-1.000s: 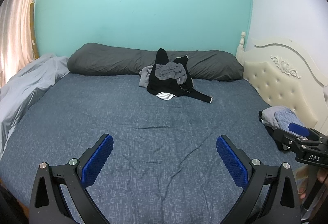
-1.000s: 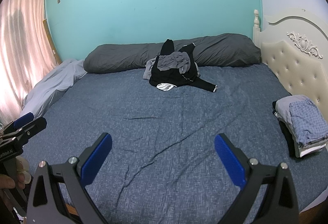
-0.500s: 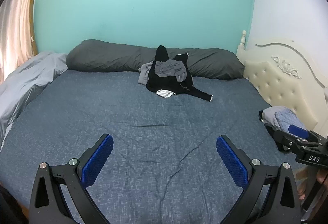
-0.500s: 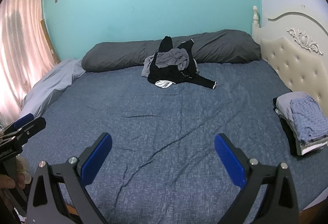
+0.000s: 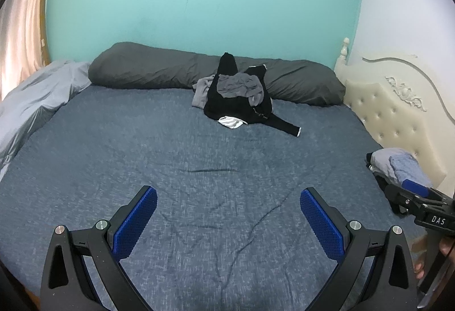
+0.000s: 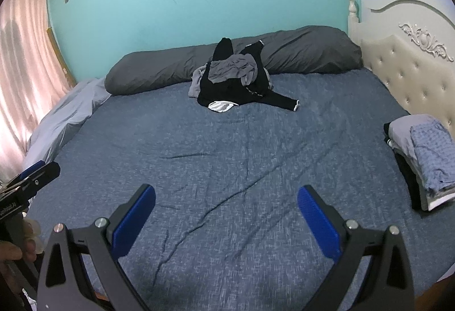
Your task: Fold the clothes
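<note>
Currently both tools hover over the near part of the bed [image 6: 227,146], empty. Left gripper [image 5: 229,211]: blue pads spread wide, nothing between them. Right gripper [image 6: 226,210]: same, pads wide apart, nothing held.

Unfolded clothes pile [image 6: 236,78] sits far across the mattress, leaning on the long dark grey pillow [image 6: 307,52]; black garment on the outside with one sleeve [image 6: 284,102] trailing toward the headboard [image 6: 412,75], grey item draped on top, white piece at the front edge.

Folded stack [image 6: 423,157] sits at the right edge beside the headboard, well apart from the pile, likely to keep finished items clear of the working area.

Judgement: open middle of the sheet is the folding space; next garment not yet fetched.
</note>
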A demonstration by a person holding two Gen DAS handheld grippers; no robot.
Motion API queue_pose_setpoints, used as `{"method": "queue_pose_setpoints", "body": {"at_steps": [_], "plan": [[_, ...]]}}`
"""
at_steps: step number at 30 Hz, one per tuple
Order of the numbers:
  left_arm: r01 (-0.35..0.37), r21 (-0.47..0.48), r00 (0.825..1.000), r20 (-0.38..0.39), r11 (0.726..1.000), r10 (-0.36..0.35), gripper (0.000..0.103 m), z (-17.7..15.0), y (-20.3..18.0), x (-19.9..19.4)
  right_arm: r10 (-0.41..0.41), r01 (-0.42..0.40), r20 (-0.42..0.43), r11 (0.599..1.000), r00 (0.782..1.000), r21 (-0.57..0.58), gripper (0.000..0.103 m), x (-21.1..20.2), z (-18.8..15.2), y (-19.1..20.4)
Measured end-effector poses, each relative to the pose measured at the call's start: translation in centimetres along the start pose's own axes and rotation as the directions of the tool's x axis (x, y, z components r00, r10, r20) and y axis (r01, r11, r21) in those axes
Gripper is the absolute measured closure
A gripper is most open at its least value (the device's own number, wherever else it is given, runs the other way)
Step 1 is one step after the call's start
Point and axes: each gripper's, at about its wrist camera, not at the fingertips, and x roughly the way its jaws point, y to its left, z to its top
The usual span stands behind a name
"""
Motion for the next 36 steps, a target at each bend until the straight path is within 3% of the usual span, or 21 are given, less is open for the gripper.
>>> {"method": "queue_pose_setpoints", "body": {"at_steps": [16,31,36], "plan": [[-0.015,-0.045,1.0,-0.022,0.999,0.014,0.0,3.4,1.7,10.9,-0.004,0.004,-0.025,1.0,1.0,0.008,0.002,10.7,4.7,-2.6],[-0.069,-0.111,0.997,-0.049,0.991,0.064,0.0,6.9,5.2,27.9,-0.005,0.003,-0.042,0.999,0.999,-0.032,0.002,28.6,12.4,-6.2],[-0.095,-0.146,0.992,-0.096,0.985,0.081,0.0,7.2,6.7,32.9,-0.015,0.014,-0.051,1.0,0.999,-0.015,0.002,34.5,14.3,-7.5]]}}
